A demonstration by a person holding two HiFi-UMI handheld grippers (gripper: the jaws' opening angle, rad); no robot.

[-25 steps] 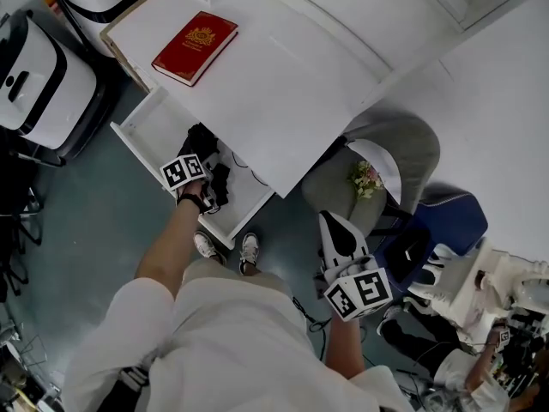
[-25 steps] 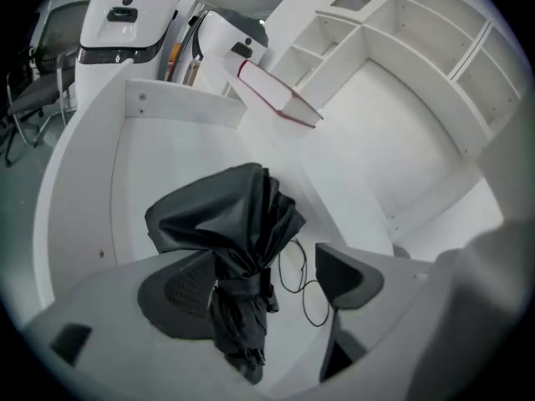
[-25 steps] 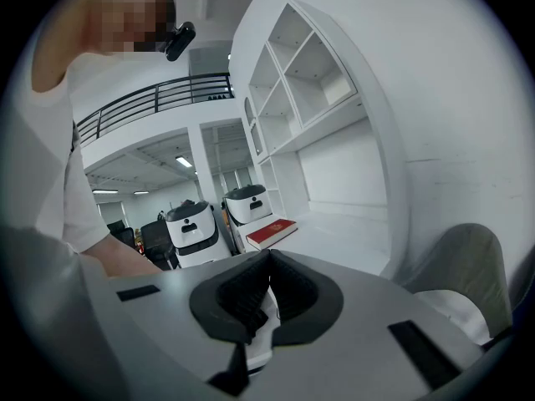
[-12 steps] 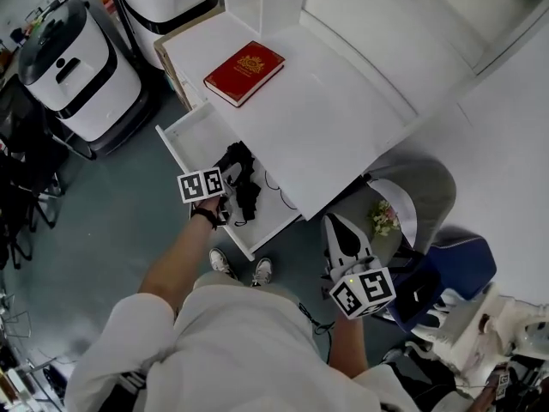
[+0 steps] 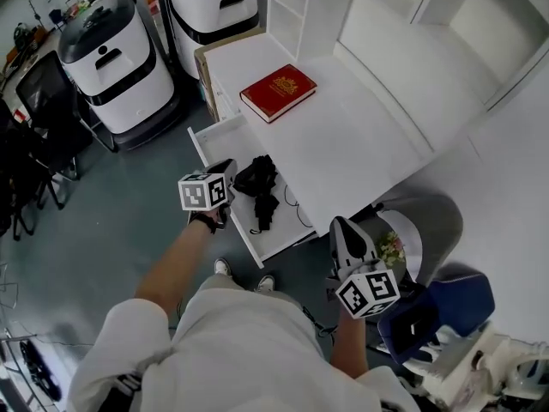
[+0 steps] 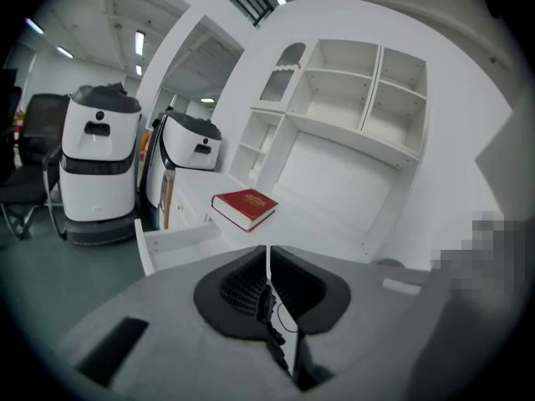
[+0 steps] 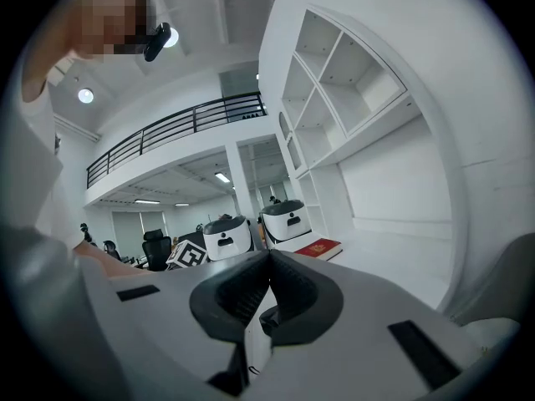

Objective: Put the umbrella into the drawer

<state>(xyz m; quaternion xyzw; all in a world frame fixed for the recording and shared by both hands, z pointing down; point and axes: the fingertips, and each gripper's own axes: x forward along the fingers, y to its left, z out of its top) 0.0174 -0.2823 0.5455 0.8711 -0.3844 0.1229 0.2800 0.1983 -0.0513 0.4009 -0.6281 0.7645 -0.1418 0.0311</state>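
The black folded umbrella (image 5: 260,184) lies in the open white drawer (image 5: 216,138) under the desk, its cord trailing beside it. My left gripper (image 5: 226,168) hangs above the drawer's left front, apart from the umbrella. Its jaws are closing and stand almost together with nothing between them. In the left gripper view, the umbrella (image 6: 269,309) shows as a dark shape low between the jaws, and the drawer (image 6: 180,239) lies ahead. My right gripper (image 5: 341,226) is held near the desk's front corner, shut and empty.
A red book (image 5: 279,91) lies on the white desk (image 5: 360,136), with a shelf unit (image 5: 300,7) behind it. Two white machines (image 5: 116,58) stand left of the desk beside a black office chair (image 5: 39,118). A grey chair (image 5: 425,226) and a blue seat (image 5: 442,303) are at the right.
My left gripper has lifted up out of the drawer, leaving the umbrella lying there, and its jaws have come together. The right gripper has shifted only slightly.
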